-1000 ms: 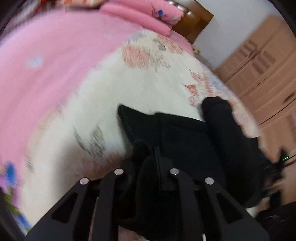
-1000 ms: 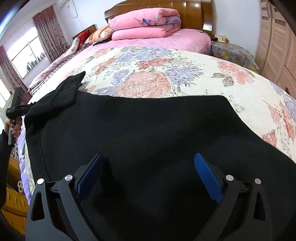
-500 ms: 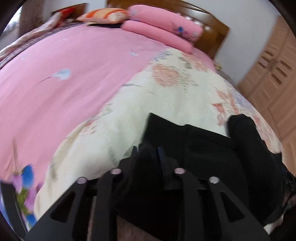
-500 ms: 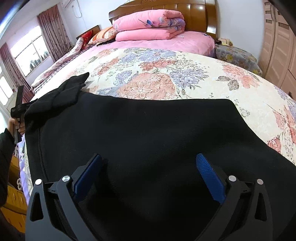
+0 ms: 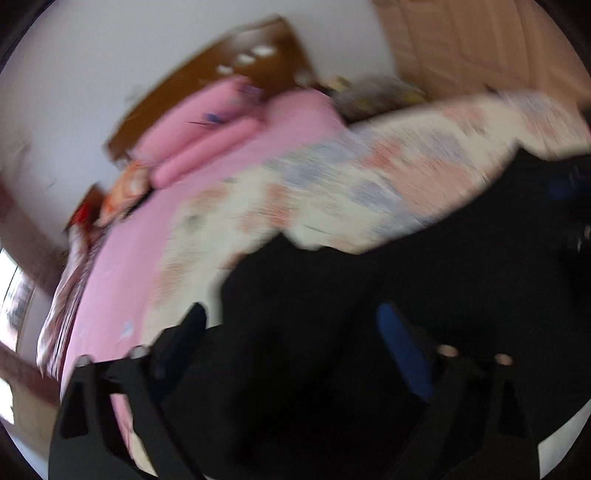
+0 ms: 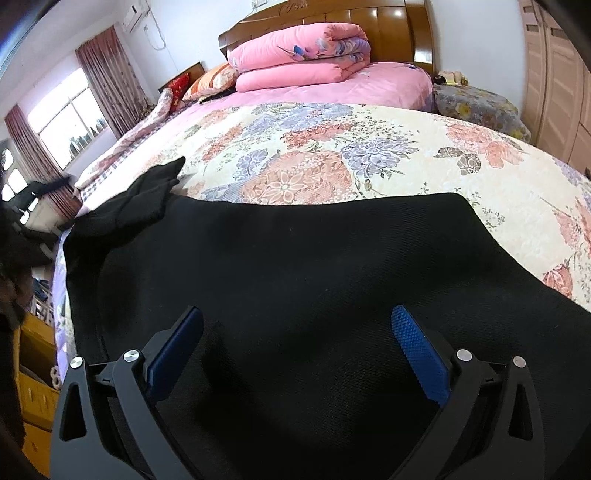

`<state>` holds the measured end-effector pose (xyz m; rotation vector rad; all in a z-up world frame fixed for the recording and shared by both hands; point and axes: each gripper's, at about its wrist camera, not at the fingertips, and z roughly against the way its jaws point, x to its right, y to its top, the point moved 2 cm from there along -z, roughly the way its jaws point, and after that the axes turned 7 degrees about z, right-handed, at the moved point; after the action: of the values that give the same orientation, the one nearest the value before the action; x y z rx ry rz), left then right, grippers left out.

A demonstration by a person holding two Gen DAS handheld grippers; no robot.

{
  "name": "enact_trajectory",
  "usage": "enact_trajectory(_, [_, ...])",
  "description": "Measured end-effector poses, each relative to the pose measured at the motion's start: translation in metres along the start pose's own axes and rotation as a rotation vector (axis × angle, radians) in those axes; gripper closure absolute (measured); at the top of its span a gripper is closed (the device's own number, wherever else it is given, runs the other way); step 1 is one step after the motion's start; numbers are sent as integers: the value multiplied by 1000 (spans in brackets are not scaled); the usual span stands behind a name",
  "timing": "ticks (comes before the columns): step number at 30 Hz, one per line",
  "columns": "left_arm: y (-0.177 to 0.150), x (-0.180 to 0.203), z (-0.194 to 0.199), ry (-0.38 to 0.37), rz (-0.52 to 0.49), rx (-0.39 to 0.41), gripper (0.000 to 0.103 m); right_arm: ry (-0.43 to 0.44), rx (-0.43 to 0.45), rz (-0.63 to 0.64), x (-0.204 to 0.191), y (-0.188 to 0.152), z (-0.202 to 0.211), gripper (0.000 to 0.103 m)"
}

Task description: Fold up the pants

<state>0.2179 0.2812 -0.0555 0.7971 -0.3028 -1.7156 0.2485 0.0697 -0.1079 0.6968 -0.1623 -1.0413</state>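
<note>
Nearest you, your right gripper point(image 6: 295, 347) hangs with its blue pads spread wide, gripping nothing, just over the black pants point(image 6: 295, 266). The cloth runs flat under and ahead of the pads, its far edge straight across the floral bedspread point(image 6: 332, 147).

Your left gripper point(image 5: 291, 343) also shows its jaws wide apart with dark cloth below and between them; that view is badly blurred, so I cannot tell whether a pad touches the fabric.

Off to the left of your right claw, a bunched corner point(image 6: 155, 192) of the pants sticks up rumpled. My reading: you are between folds, with nothing gripped. The next move probably calls for pinching an edge with each claw and carrying it over evenly; smooth that bunched corner first.

Farther ahead lies the folded pink quilt point(image 6: 299, 51) against the headboard point(image 6: 388, 33). No containers are visible.
</note>
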Motion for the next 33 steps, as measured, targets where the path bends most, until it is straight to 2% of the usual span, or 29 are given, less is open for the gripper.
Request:
enact_trajectory(1, [0, 4, -14, 3, -18, -36, 36, 8, 4, -6, 1, 0, 1, 4])
enact_trajectory(3, [-2, 6, -48, 30, -39, -119, 42, 17, 8, -12, 3, 0, 2, 4])
enact_trajectory(4, [-2, 3, -57, 26, -29, -134, 40, 16, 8, -12, 3, 0, 2, 4])
enact_trajectory(5, [-3, -5, -59, -8, 10, -113, 41, 12, 6, -10, 2, 0, 1, 4])
enact_trajectory(6, [-6, -10, -58, -31, 38, -121, 48, 3, 2, -2, 0, 0, 1, 4])
enact_trajectory(7, [-7, -14, -58, -23, 57, -118, 70, -11, -3, 8, -2, 0, 0, 4])
enact_trajectory(8, [-9, -15, -53, 9, 70, -94, 79, -25, -10, 19, -5, 0, -1, 4])
enact_trajectory(10, [-9, -20, -40, 6, 144, -46, 85, -77, -42, 61, -12, 1, -2, 4])
enact_trajectory(11, [-11, -34, -27, -7, 247, -1, 86, -115, -61, 104, -19, 2, -2, 4])
enact_trajectory(13, [-18, -59, -9, -7, 390, 54, 86, -99, -38, 235, -42, 8, 5, 4])
enact_trajectory(14, [-28, -79, 2, 0, 504, 89, 86, -94, -4, 320, -56, 15, 10, 4])
enact_trajectory(16, [-49, -110, 11, 14, 670, 135, 86, -91, 16, 417, -70, 30, 10, 4])
enact_trajectory(19, [-90, -153, 8, -31, 886, 144, 86, 85, -55, 470, -88, 60, -15, 4])
enact_trajectory(20, [-97, -160, 6, -50, 923, 142, 87, 189, -92, 487, -94, 67, -30, 4])
enact_trajectory(21, [-108, -169, 1, -69, 973, 135, 86, 252, -144, 498, -98, 70, -43, 4])
enact_trajectory(22, [-113, -173, 0, -73, 995, 133, 87, 280, -195, 503, -100, 73, -60, 7])
enact_trajectory(23, [-121, -177, -1, -81, 1024, 130, 87, 254, -212, 505, -100, 74, -70, 7])
enact_trajectory(24, [-129, -181, -1, -84, 1051, 128, 86, 186, -224, 499, -95, 77, -84, 7])
enact_trajectory(27, [-150, -194, -5, -141, 1136, 134, 86, 149, -183, 396, -83, 86, -78, 6])
enact_trajectory(30, [-161, -206, -19, -265, 1190, 142, 86, 239, -114, 355, -88, 81, -47, 6])
enact_trajectory(32, [-164, -214, -27, -294, 1208, 131, 80, 279, -87, 393, -105, 70, -35, 6])
enact_trajectory(33, [-166, -220, -32, -307, 1228, 120, 73, 296, -88, 422, -120, 65, -34, 6])
